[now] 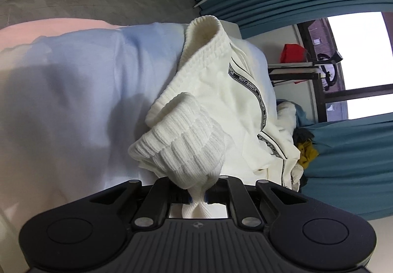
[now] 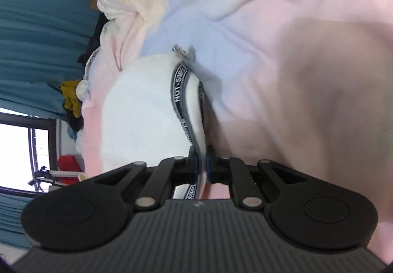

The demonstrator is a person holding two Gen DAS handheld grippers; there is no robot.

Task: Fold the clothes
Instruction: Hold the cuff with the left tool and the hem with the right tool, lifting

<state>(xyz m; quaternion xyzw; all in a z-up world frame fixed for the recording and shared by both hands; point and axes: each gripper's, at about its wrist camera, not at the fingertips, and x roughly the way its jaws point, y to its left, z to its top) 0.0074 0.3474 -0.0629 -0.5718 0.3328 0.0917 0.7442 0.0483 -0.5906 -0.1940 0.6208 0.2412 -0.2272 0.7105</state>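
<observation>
Clamping the white jacket [image 1: 221, 91] by ribbed cuff [image 1: 186, 140] in the left gripper [image 1: 194, 193] and by printed zipper tape [image 2: 183, 101] in the right gripper [image 2: 201, 169], we hold it taut for folding.

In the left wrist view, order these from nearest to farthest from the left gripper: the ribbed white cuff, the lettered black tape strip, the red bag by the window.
1. Ribbed white knit cuff: pinched in the left gripper, directly ahead.
2. Black tape strip with white lettering: farther up the white garment, to the right.
3. Red bag: far right, in the background by the window.

left wrist: close, sideways | right wrist: close, sideways | shared: jacket [image 1: 221, 101]
</observation>
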